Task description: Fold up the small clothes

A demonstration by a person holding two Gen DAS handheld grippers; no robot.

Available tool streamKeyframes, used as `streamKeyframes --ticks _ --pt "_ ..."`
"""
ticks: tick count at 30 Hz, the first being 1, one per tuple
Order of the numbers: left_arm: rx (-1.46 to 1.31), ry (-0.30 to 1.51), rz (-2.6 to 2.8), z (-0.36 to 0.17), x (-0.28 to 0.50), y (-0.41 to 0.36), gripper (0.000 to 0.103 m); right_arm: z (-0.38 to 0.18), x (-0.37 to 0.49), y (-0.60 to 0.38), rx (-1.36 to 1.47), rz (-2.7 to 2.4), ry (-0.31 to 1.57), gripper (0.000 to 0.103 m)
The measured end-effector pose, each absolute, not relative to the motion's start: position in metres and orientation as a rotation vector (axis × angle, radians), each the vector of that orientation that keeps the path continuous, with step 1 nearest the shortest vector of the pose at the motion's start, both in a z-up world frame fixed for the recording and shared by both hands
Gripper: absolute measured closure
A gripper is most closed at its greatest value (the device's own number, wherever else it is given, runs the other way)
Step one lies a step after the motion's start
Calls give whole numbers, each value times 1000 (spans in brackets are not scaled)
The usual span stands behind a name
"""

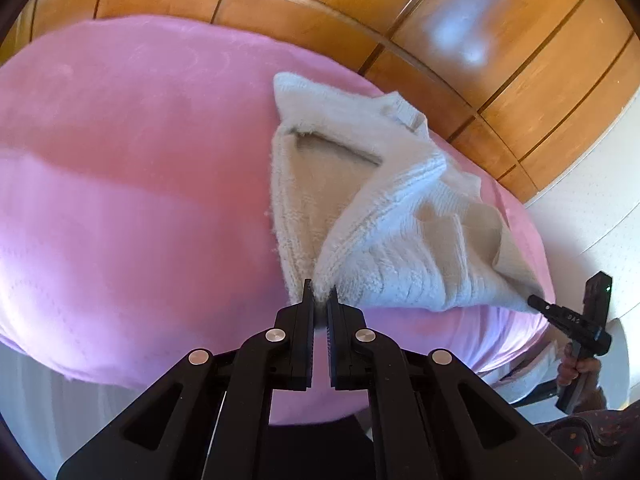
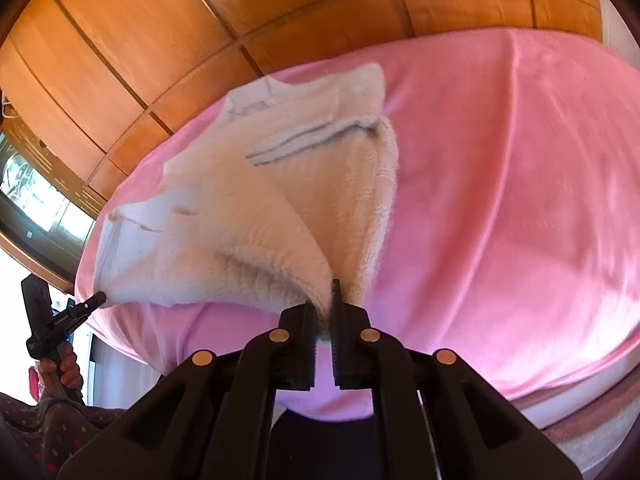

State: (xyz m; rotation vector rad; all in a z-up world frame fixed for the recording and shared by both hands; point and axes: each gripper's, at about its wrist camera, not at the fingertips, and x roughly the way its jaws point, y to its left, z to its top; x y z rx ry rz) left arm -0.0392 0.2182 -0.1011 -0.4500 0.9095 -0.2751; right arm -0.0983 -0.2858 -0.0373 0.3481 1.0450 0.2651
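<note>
Left gripper [image 1: 320, 294] and right gripper [image 2: 335, 294] are each pinching a near corner of the cream fuzzy knit garment [image 1: 360, 200]. It is draping ahead of them across the pink fleece blanket [image 1: 120, 160]. Glossy orange wooden wall panels [image 2: 140, 40] are lying beyond.

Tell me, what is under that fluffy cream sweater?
Under the cream sweater lies a pink blanket, showing all around it. The left gripper and right gripper pinch its near edge. Whatever lies beneath the covered middle is hidden.

The sweater [image 1: 384, 216] lies on the blanket [image 1: 132, 184], its near edge lifted, with wooden cabinet doors [image 1: 520, 92] behind.
</note>
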Motion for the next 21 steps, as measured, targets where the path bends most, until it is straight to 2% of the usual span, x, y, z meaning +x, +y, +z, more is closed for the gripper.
streamKeyframes --ticks 4,5,6,8,12,14,21 --pt "-423 892 -189 -96 -18 223 98 -35 -82 -293 373 215 1004 96" --pt "-393 877 -148 -92 -11 222 94 -33 -73 -297 371 189 986 95" --pt "-358 868 -121 -88 -5 221 87 -32 -65 -301 373 162 974 90" --pt "-293 838 -84 -79 3 217 85 -30 -54 -306 351 78 948 73" --pt "-209 788 -117 -65 17 205 85 -21 -40 -296 275 82 920 71" --pt "-170 783 -146 -65 25 198 85 -17 -38 -281 216 131 908 63" --pt "-44 827 -294 -76 44 164 85 -35 -20 -228 68 217 932 58"
